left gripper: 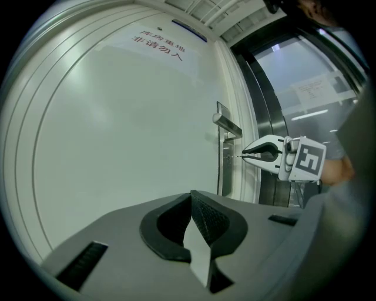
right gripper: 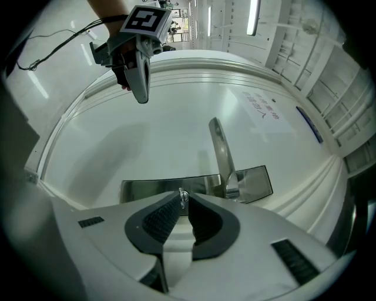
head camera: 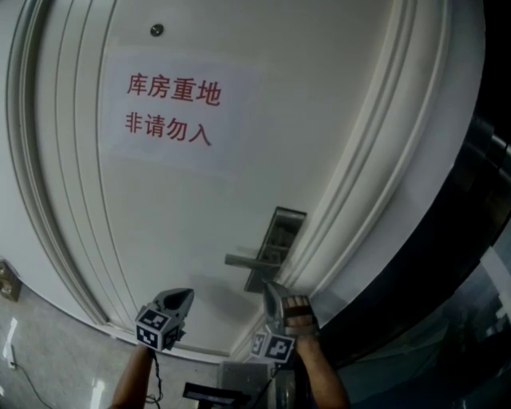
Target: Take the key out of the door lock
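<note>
Key (right gripper: 183,194), only one, pinched by right tongs (right gripper: 183,204) at single lock plate (right gripper: 150,189).

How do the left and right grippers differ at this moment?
The right gripper is shut on the key at the lock plate; the left gripper is shut on nothing. The right is up against the lock plate; the left hangs off to the side, away from it. Both are closed.

Head view dim, bluish; door (head camera: 319,120) evenly lit, soft shadow beside handle (head camera: 247,261). Gripper views brighter, fisheye-bent, black corners; ceiling light (right gripper: 254,9) glares.
</note>
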`<control>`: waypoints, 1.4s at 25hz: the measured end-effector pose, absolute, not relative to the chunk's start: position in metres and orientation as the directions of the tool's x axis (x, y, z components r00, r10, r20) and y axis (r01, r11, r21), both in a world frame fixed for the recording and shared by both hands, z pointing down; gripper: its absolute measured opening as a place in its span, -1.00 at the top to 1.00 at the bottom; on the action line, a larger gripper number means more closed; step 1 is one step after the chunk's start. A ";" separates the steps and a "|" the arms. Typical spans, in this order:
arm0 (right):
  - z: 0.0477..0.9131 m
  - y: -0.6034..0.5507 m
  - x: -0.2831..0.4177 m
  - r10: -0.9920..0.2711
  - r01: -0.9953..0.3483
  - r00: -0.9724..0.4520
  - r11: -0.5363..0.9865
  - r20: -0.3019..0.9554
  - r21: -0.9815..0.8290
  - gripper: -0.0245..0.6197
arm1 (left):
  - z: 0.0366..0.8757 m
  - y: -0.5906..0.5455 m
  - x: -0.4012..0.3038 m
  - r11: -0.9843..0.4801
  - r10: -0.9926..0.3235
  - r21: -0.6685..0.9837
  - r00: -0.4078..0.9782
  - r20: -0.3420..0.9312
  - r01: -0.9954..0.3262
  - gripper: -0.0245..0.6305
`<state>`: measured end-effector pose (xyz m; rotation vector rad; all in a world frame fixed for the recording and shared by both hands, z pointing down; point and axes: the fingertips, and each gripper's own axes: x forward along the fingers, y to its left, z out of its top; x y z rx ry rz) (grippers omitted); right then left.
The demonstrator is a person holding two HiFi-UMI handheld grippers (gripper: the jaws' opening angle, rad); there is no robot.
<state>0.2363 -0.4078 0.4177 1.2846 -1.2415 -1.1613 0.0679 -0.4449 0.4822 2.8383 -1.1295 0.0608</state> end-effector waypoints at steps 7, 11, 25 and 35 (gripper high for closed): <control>0.417 -0.418 0.241 -0.999 -0.055 0.032 -0.016 -0.014 0.998 0.75 | 0.482 -0.454 0.068 -0.718 -0.690 0.067 0.721 0.070 -0.693 0.90; 0.418 -0.425 0.241 -1.000 -0.053 0.028 -0.011 -0.010 0.999 0.75 | 0.483 -0.459 0.069 -0.713 -0.694 0.071 0.717 0.070 -0.697 0.90; 0.420 -0.435 0.240 -1.000 -0.071 0.009 0.002 0.003 0.997 0.75 | 0.486 -0.468 0.071 -0.706 -0.699 0.085 0.711 0.075 -0.703 0.90; 0.420 -0.435 0.242 -1.000 -0.036 0.024 -0.007 -0.006 0.999 0.85 | 0.488 -0.468 0.069 -0.700 -0.705 0.090 0.705 0.079 -0.709 0.90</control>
